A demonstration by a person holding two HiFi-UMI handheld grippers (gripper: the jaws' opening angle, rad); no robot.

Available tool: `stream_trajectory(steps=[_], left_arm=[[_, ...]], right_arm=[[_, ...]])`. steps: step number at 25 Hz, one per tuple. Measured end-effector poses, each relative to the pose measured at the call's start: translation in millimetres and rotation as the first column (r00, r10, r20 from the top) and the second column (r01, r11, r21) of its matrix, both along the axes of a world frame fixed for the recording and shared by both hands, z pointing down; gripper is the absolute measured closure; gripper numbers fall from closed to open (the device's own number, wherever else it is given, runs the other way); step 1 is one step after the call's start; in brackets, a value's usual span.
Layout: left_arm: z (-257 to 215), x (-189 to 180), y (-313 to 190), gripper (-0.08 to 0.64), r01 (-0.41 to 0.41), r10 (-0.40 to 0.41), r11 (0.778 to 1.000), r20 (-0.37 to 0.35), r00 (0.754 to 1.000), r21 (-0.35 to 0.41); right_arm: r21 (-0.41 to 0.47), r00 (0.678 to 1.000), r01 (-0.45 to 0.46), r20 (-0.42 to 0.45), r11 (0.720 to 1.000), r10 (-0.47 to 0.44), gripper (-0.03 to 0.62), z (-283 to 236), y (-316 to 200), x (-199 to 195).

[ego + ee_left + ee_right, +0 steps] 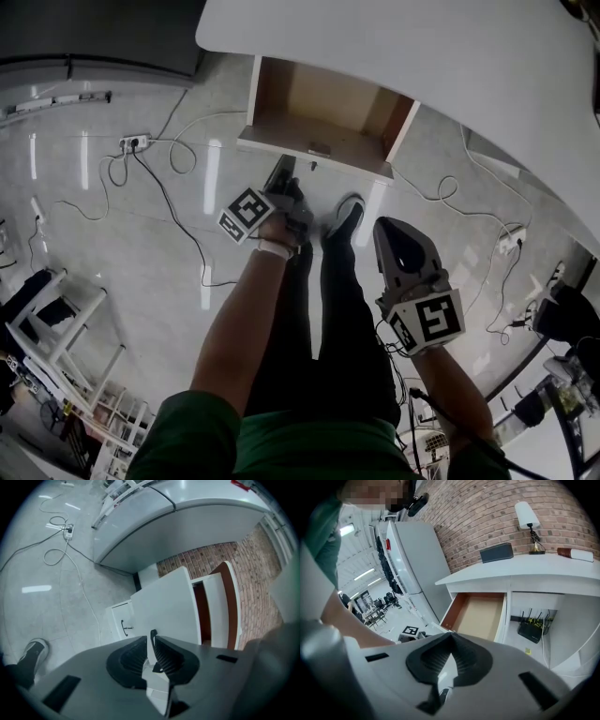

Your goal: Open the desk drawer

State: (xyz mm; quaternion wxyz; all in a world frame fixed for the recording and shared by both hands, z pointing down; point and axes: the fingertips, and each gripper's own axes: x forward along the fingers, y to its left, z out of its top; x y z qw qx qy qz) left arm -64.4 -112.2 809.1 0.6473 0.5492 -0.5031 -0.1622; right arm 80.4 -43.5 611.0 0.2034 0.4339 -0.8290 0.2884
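The desk drawer stands pulled out from under the white desk top, and its tan inside is bare. My left gripper reaches to the drawer's white front. Its jaws are closed to a narrow slit, and the thin black drawer handle sits in that slit. My right gripper hangs back beside the person's leg, away from the drawer. Its jaws are shut with nothing between them.
A grey fridge stands left of the desk. A power strip and cables lie on the floor. A low white unit with its own handle sits beyond the drawer. A lamp is on the desk and a router below it.
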Motion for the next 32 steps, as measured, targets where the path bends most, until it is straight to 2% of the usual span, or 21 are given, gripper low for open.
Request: stream_trajectory(steps=[3,6,8,11,14,17,21,23,25,28,32], left_arm=[[-25.0,-21.5,22.1,0.532,-0.033,0.034,0.999,0.065,0.997,-0.012],[-77.6,-35.9,39.9,0.532,-0.128,0.122,0.991,0.137,0.983,0.029],[-121.2,-47.3,42.7,0.532,-0.197,0.176,0.977,0.212,0.961,0.079],[-194.2,-64.9,32.1,0.532,-0.290,0.217,0.944,0.367,0.905,0.159],[-264.7,-68.2,14.8,0.532,-0.396,0.242,0.895,0.519,0.820,0.208],[-337.3,-62.3,-6.6,0.532,-0.511,0.228,0.819,0.670,0.706,0.261],[-423.8,-43.5,-31.3,0.533,-0.630,0.145,0.717,0.820,0.554,0.299],[-460.0,-30.2,-38.2,0.534,-0.668,0.094,0.672,0.857,0.506,0.320],[-490.8,-18.7,-35.3,0.534,-0.687,0.055,0.638,0.869,0.492,0.349],[-535.0,-9.2,-30.7,0.534,-0.691,-0.002,0.599,0.864,0.503,0.404],[-594.2,-4.5,-35.0,0.534,-0.689,-0.087,0.550,0.854,0.514,0.471]], right_arm=[[0.028,1.000,-0.002,0.001,1.000,0.002,0.592,-30.0,-2.8,-2.5],[0.073,1.000,-0.001,-0.001,0.997,0.002,0.592,-71.8,-12.2,-4.5],[0.118,1.000,-0.016,0.005,0.993,0.016,0.592,-99.8,-23.7,-4.1],[0.185,0.999,-0.049,0.015,0.982,0.047,0.592,-142.5,-42.6,-0.6],[0.261,0.998,-0.056,0.009,0.964,0.055,0.592,-188.8,-59.9,0.1],[0.319,0.999,-0.048,0.002,0.947,0.050,0.592,-232.1,-70.9,-5.2],[0.388,0.999,-0.054,0.016,0.920,0.052,0.592,-280.2,-83.0,-10.8],[0.420,0.998,-0.062,0.037,0.905,0.051,0.592,-301.6,-90.1,-14.9],[0.441,0.997,-0.067,0.050,0.895,0.050,0.592,-319.9,-90.4,-18.5],[0.487,0.998,-0.064,0.047,0.871,0.047,0.592,-351.7,-90.7,-20.8],[0.569,0.998,-0.061,0.040,0.820,0.046,0.592,-404.2,-95.7,-19.8]])
